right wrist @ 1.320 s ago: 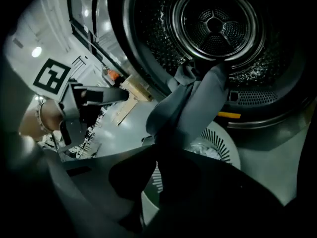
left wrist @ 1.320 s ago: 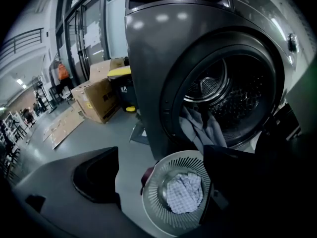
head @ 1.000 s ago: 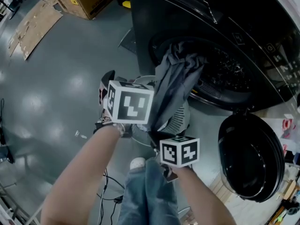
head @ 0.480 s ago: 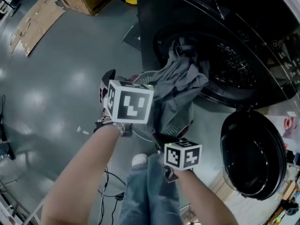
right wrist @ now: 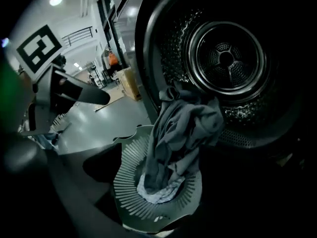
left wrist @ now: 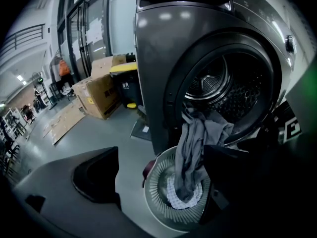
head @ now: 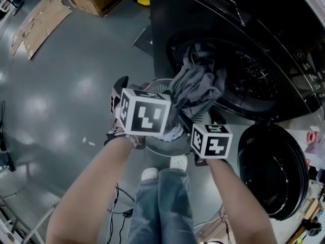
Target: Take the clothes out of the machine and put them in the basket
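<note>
**A:** Head view first. Where is the grey garment [head: 195, 88]?

**B:** It is draped from the mouth of the machine [head: 167, 29] down into the basket [head: 160, 145]. Neither claw has it. The left claw [head: 136, 93] hangs over the basket's near side, and the right claw [head: 203, 120] is beside the hanging cloth. My worry is that a good part of the cloth lies bunched on the machine's lip, so I'd guess it could slip down to the floor [head: 76, 75].

**A:** And the left gripper view?

**B:** The jaws stand apart with nothing clamped. The garment's lower end rests on a white cloth [left wrist: 185, 198] in the basket. The basket looks light, so a tug sideways might tip it.

**A:** And the right gripper view?

**B:** These jaws have just been opening and now gape. The garment shows between them but is not pinched. A fold sits on the rim of the drum [right wrist: 228, 58]. It may snag there if it is pulled from low down.
</note>
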A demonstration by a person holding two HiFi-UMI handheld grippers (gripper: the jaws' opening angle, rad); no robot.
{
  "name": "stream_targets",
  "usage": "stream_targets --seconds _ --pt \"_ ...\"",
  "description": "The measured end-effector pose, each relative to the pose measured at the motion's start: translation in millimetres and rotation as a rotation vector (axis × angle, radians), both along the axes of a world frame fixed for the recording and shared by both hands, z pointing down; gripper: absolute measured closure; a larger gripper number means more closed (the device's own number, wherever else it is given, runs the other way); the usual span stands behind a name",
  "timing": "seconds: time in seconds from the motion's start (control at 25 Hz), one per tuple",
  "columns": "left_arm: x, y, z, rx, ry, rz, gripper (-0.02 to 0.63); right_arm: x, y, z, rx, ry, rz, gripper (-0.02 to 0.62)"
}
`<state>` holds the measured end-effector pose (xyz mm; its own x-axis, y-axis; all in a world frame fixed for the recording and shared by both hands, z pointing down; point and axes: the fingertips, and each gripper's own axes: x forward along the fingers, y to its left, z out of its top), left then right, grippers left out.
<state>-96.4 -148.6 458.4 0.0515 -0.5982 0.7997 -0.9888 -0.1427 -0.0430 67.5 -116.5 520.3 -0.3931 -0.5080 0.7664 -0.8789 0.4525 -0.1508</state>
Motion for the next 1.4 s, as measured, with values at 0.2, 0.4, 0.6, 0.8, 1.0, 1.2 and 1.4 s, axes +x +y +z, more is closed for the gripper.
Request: stream_targets --seconds 0.2,0.4,0.6,0.8,1.0,1.2,1.4 --pt "1.5 -5.6 6.9 -0.013 0.01 0.001 0.071 20.5 -61.9 0.6 0.048 0.161 -0.02 0.106" --pt "-1.4 -15.1 17.0 -0.026 0.008 -0.005 0.071 49.5 -104.7 27.4 -0.037 0.333 -0.004 0.063" --pt "-1.8 -29.0 24.1 -0.033 -0.003 0.007 0.071 56.8 -138.4 47.8 -0.099 0.345 -0.013 0.051" --pt "16.1 -34.8 45.5 -0.06 -0.027 0.103 0.071 32.4 -154.8 63.5 -0.135 0.293 -0.039 0.052" --pt "36.4 -35.9 50.9 -0.088 0.029 0.119 0.071 35.0 -159.2 76.7 -0.142 0.363 -0.032 0.244" --pt "47.9 -32.6 53.2 -0.104 0.076 0.114 0.071 38.6 -150.4 63.9 -0.155 0.301 -0.005 0.503" --pt "44.5 -24.7 51.2 -0.11 0.1 0.104 0.071 23.7 -104.9 54.6 -0.176 0.138 0.006 0.509"
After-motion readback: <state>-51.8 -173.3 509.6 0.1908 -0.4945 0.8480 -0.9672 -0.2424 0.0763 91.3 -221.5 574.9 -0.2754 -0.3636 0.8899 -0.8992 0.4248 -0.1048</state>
